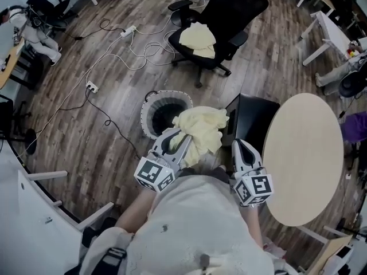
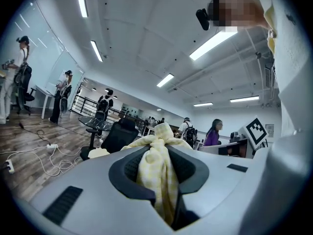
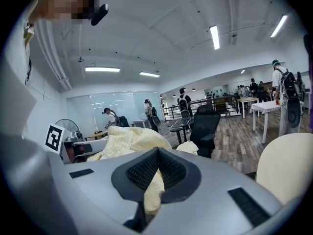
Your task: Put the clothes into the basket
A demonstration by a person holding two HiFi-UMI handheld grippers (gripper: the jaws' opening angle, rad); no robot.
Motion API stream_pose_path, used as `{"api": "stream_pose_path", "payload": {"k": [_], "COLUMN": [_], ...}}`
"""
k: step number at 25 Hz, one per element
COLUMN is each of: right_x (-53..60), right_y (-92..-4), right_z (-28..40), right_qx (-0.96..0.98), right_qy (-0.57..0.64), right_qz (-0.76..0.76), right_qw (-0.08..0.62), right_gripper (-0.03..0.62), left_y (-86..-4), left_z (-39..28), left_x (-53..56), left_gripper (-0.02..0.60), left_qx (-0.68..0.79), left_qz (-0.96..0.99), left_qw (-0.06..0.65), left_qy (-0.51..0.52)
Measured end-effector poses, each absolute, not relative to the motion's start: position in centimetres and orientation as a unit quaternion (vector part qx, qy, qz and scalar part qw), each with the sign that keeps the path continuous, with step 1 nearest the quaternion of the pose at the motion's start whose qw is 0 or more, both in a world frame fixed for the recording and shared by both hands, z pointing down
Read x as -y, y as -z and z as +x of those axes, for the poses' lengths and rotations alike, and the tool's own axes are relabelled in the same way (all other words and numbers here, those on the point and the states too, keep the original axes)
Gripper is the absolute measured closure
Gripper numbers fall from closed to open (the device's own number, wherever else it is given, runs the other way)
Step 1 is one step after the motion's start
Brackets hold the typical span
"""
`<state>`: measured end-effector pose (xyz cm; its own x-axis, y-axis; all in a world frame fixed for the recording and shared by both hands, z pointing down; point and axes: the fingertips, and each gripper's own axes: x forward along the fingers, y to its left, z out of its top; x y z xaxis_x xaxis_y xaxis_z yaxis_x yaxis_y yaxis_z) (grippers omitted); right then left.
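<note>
Nearest to the lens: my pale shirt front [image 1: 195,222], with both grey plastic grippers reaching out just beyond it.

Item, principal: one pale yellow checked cloth garment [image 1: 200,128], crumpled into a bundle. I am holding it up between the two tools. It is hanging in front of me, and in the head view its left edge is overlapping the near right rim of the basket. Long axis, as I judge it: running side to side, from one grip to the other. Bunched as it is, it is pointing nowhere in particular, and I cannot tell collar from hem.

Item: left gripper [image 1: 175,137], jaws pinching a twisted fold of the yellow cloth.

Item: right gripper [image 1: 242,148], jaws likewise clamping a fold at the bundle's other side.

Item: round basket with white patterned rim and dark ribbed inside [image 1: 145,114], standing on the wood-plank floor [image 1: 86,148]. It is lying ahead and to the left of the bundle, so the left gripper is sitting nearer to it. The coming move, I judge, is calling for a short carry forward and leftward before any release.

Item, further out: a second pale yellow garment [image 1: 198,39], lying on the seat of a black office chair [image 1: 243,13], well beyond the basket.

Item: round beige tabletop [image 1: 304,153], just beside my right gripper.
</note>
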<state>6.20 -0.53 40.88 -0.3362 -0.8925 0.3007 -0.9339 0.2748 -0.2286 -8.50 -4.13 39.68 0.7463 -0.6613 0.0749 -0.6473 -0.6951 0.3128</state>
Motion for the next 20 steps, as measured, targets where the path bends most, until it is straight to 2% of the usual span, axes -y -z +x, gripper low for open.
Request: {"api": "stream_pose_path", "payload": {"k": [20], "right_x": [4.7], "right_y": [-41.5], "right_z": [-5.6], "right_qx": [0.877], "right_qy": [-0.186], "right_qz": [0.433], "right_qw": [0.095], "right_gripper": [0.586], "left_y": [-41.1], "left_z": [-20.0], "left_x": [3.7], "left_gripper": [0.489], "left_qx": [0.495], "left_qz": [0.851], "left_qw": [0.173], "left_qy": [0.038]}}
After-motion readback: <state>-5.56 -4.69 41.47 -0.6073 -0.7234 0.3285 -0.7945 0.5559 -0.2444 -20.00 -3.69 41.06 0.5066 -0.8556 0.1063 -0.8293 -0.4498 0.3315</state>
